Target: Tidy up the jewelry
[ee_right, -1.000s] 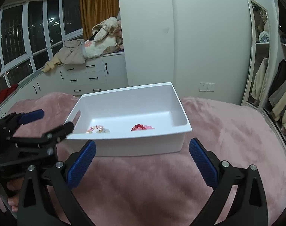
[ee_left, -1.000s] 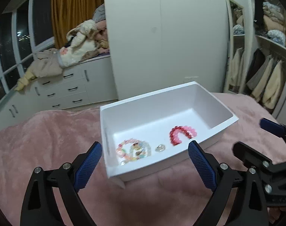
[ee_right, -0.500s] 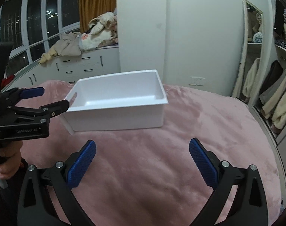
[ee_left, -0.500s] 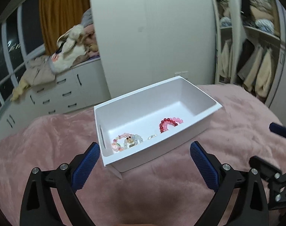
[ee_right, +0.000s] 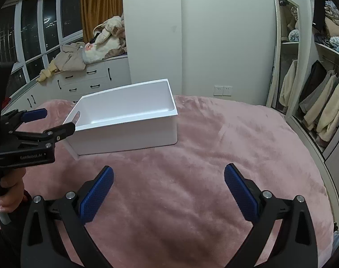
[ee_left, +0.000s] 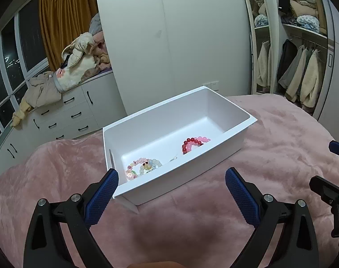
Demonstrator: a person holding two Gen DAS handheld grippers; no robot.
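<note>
A white plastic bin point(ee_left: 233, 109) stands on a pink blanket point(ee_left: 281, 147). Inside it lie a red and pink bead bracelet point(ee_left: 192, 144), a pastel bead bracelet point(ee_left: 142, 166) and a small clear piece point(ee_left: 174, 159) between them. My left gripper point(ee_left: 171, 189) is open and empty, just in front of the bin's near wall. My right gripper point(ee_right: 168, 186) is open and empty, further back from the bin point(ee_right: 124, 134). The right wrist view shows the left gripper point(ee_right: 46, 122) at the bin's left end; the bin's contents are hidden there.
White drawers point(ee_left: 75, 114) with piled clothes point(ee_left: 80, 67) stand at the back left under windows. A white wardrobe wall point(ee_left: 169, 44) rises behind the bin. Open shelves with hanging coats point(ee_left: 303, 76) are on the right. The blanket spreads wide around the bin.
Both grippers have pulled back from the bin, which now looks smaller and further off. From the right wrist the bracelets have dropped out of sight behind the bin's wall. Both stay open.
</note>
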